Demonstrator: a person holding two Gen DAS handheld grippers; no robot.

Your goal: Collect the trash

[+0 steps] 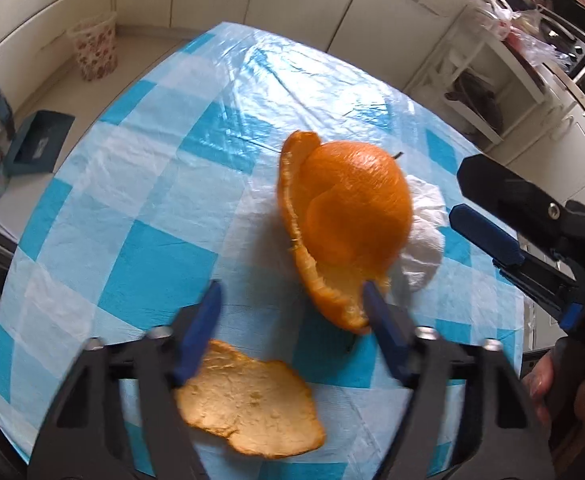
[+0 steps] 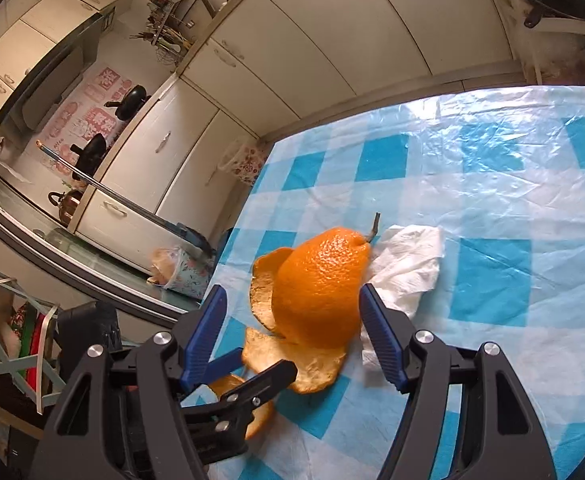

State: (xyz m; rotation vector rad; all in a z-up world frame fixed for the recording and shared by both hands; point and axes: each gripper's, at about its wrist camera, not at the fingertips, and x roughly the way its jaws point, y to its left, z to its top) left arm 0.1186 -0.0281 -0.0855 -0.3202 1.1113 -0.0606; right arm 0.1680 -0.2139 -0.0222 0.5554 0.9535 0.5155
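Note:
A large domed orange peel (image 1: pixel 348 216) (image 2: pixel 316 284) lies on the blue-and-white checked tablecloth (image 1: pixel 132 208) (image 2: pixel 492 200). A crumpled white tissue (image 1: pixel 424 240) (image 2: pixel 408 272) lies right behind it. A flat smaller peel piece (image 1: pixel 248 404) (image 2: pixel 248 404) lies in front. My left gripper (image 1: pixel 292 308) is open above the flat piece, its right finger beside the large peel's rim. My right gripper (image 2: pixel 292 308) is open, with the large peel between its fingers; it also shows in the left wrist view (image 1: pixel 488 216).
A floral waste basket (image 1: pixel 94 50) (image 2: pixel 244 160) stands on the floor beyond the table's far edge. A blue dustpan (image 1: pixel 38 142) lies on the floor at left. White cabinets and a shelf with clutter (image 1: pixel 492 80) surround the table.

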